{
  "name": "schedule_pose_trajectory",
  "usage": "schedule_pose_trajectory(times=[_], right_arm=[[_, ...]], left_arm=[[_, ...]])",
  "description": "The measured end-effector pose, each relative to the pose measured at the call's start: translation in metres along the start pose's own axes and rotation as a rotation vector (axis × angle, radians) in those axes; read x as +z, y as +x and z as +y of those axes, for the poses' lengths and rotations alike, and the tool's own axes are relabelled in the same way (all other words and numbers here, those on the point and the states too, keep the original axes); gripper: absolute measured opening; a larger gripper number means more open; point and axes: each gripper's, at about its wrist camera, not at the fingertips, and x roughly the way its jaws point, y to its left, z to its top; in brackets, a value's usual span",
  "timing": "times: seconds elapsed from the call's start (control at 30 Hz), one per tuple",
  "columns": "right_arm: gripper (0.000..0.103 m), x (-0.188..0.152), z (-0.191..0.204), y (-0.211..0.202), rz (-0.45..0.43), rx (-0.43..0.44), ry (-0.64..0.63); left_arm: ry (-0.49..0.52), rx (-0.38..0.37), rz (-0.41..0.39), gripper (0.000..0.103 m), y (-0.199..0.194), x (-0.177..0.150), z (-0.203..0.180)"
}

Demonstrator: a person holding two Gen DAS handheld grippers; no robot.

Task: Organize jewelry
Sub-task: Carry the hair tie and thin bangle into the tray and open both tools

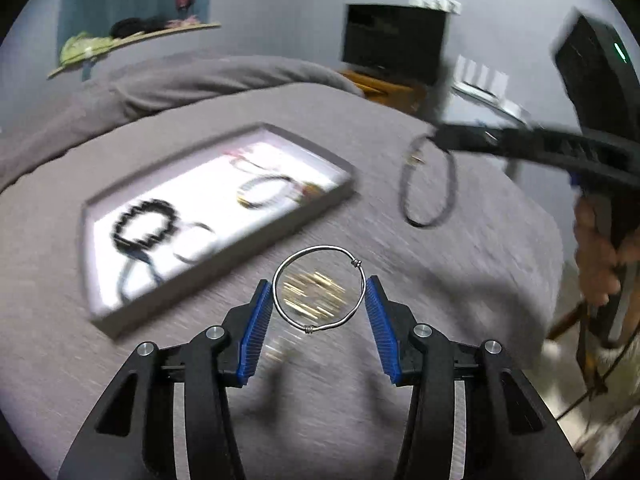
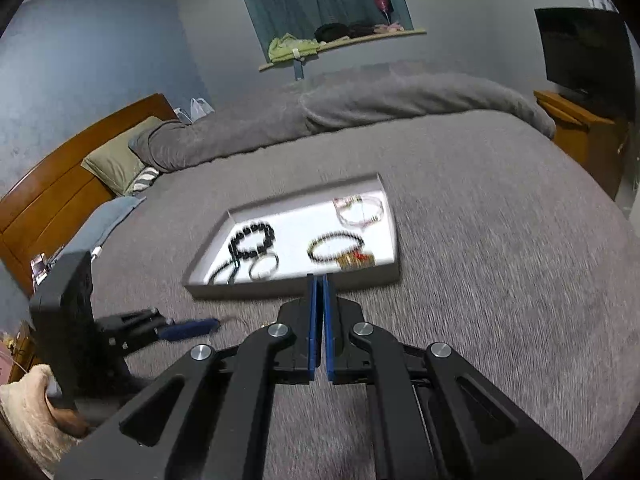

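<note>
My left gripper (image 1: 319, 294) is shut on a silver wire bangle (image 1: 280, 304), gripped across its width between the blue pads and held above the grey bed. Blurred gold pieces (image 1: 314, 294) lie on the bedspread under it. A shallow grey tray (image 1: 218, 258) (image 2: 296, 285) with a white floor holds several bracelets, among them a black beaded one (image 1: 145, 226) (image 2: 252, 240). My right gripper (image 2: 319, 280) is shut; in the left wrist view (image 1: 438, 138) a thin black bracelet (image 1: 428, 182) hangs from its tips, right of the tray. That bracelet is hidden in the right wrist view.
The grey bedspread (image 2: 480, 240) covers the bed, with a rolled blanket (image 2: 400, 96) at the far side and pillows (image 2: 116, 160) by the wooden headboard (image 2: 52, 192). A television (image 2: 584, 52) stands on a wooden cabinet at the right. A wall shelf (image 2: 340, 42) holds clothes.
</note>
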Motion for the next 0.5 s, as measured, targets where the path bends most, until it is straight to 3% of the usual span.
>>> schedule_pose_trajectory(times=[0.23,0.37,0.5], right_arm=[[0.003,0.049,0.004,0.05,-0.034,0.0,-0.003],[0.003,0.061,-0.004,0.091,-0.023,-0.009,0.02],[0.003,0.061,-0.02,0.129,0.033,-0.044,0.058]], left_arm=[[-0.059,0.073,0.017,0.049,0.029,0.063,0.069],[-0.033,0.096,0.065,0.049,0.068,0.085,0.088],[-0.069,0.11,0.122,0.049,0.11,0.101,0.112]])
